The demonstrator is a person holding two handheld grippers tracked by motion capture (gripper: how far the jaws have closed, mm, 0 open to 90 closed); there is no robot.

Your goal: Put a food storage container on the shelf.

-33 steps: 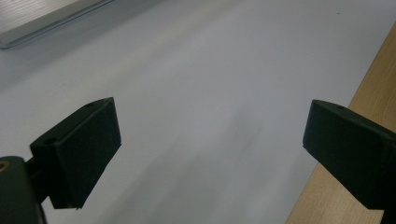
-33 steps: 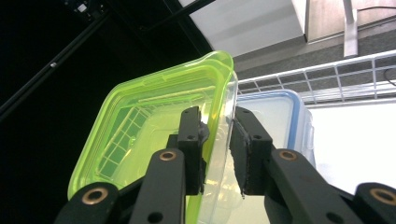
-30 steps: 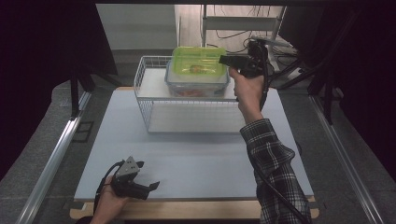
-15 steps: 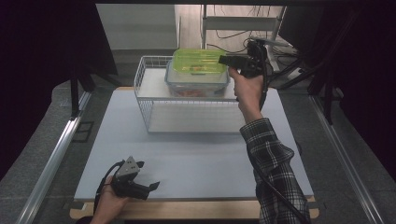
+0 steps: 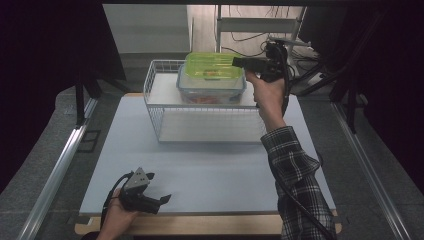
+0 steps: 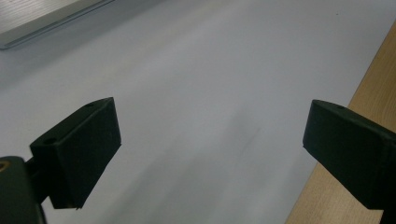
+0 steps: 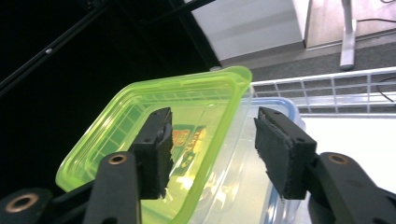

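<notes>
High view, seven o'clock: the left gripper rests on the white mat, jaws spread wide and empty. At twelve o'clock the wire basket carries a clear container, its green lid lying askew on top. At one o'clock, the right gripper has just been opening; the lid's edge sits between its parted pads, untouched.

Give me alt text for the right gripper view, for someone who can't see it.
The right gripper has just been opening; its black jaws stand apart on either side of the edge of a green lid, not pressing it. The lid lies askew on a clear container in a white wire basket.
</notes>
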